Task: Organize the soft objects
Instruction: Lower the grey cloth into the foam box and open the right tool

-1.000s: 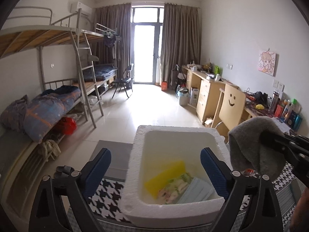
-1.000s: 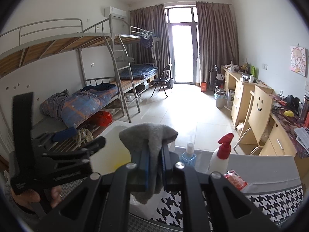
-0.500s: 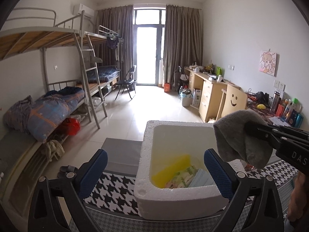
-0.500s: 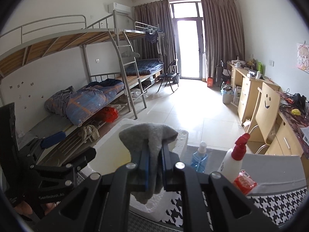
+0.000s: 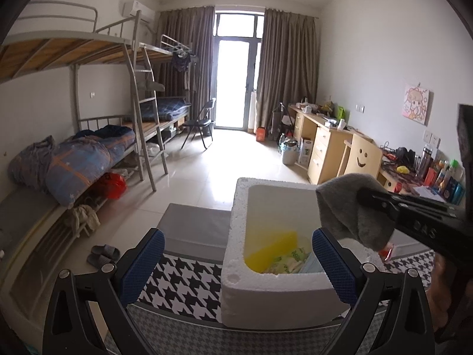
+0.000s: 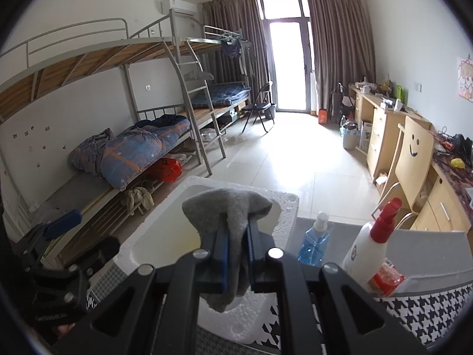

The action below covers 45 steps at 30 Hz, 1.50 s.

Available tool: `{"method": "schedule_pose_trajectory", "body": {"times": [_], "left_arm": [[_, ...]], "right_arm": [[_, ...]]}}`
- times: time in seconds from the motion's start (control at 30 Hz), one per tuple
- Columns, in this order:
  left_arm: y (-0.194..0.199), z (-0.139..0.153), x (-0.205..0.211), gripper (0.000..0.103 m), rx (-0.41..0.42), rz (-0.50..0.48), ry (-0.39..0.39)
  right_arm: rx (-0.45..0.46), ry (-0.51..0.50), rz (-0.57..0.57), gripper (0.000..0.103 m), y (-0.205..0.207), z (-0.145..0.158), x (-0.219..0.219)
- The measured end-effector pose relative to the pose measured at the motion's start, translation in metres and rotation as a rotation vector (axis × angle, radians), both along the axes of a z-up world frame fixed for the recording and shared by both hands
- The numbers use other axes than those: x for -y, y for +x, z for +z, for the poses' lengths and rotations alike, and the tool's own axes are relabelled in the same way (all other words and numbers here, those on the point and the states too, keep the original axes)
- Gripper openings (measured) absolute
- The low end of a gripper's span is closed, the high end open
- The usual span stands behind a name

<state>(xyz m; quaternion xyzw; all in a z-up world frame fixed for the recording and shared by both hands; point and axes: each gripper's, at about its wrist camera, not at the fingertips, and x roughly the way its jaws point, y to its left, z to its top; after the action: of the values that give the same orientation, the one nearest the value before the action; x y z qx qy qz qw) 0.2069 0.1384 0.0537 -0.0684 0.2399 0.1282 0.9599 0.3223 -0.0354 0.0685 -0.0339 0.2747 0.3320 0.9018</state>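
Grey cloth (image 6: pixel 233 216) — pinched in right gripper (image 6: pixel 236 236), now shifted over foam box (image 5: pixel 236 278), centre-right of left view; drop likely next. Left gripper (image 5: pixel 236 260) — wide apart, empty, lower frame.

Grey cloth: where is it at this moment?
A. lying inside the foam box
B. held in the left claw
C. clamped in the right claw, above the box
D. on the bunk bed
C: the grey cloth is pinched in the shut right claw over the foam box; the left claw is open.
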Motion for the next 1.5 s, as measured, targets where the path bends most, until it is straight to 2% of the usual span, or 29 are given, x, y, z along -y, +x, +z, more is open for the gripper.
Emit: {"method": "schedule_pose_trajectory", "body": {"times": [0.6, 0.63, 0.67, 0.7, 0.77, 0.93, 1.33, 1.5], "left_arm": [[-0.007, -0.007, -0.010, 0.101, -0.010, 0.018, -0.004], [-0.007, -0.008, -0.010, 0.101, -0.010, 0.018, -0.006], [-0.008, -0.008, -0.011, 0.101, -0.009, 0.018, -0.008], [-0.009, -0.008, -0.012, 0.101, -0.008, 0.016, -0.012], [-0.009, -0.008, -0.012, 0.101, -0.006, 0.012, -0.016], [-0.012, -0.007, -0.011, 0.101, 0.007, 0.013, -0.013], [-0.015, -0.007, -0.009, 0.101, 0.009, 0.023, -0.002], [-0.017, -0.007, -0.009, 0.101, 0.015, 0.023, 0.000]], "right_arm": [[-0.079, -0.022, 0.001, 0.014, 0.017, -0.019, -0.016], [-0.091, -0.023, 0.009, 0.017, 0.017, -0.021, -0.017], [-0.099, -0.025, 0.016, 0.030, 0.017, -0.022, -0.018], [-0.109, -0.024, 0.017, 0.050, 0.018, -0.024, -0.019], [-0.111, -0.002, 0.001, 0.065, 0.019, -0.024, -0.015], [-0.121, 0.032, -0.004, 0.065, 0.021, -0.020, -0.009], [-0.068, 0.016, 0.019, 0.065, 0.007, -0.012, -0.007], [-0.040, 0.006, 0.000, 0.077, 0.001, -0.009, -0.006]]}}
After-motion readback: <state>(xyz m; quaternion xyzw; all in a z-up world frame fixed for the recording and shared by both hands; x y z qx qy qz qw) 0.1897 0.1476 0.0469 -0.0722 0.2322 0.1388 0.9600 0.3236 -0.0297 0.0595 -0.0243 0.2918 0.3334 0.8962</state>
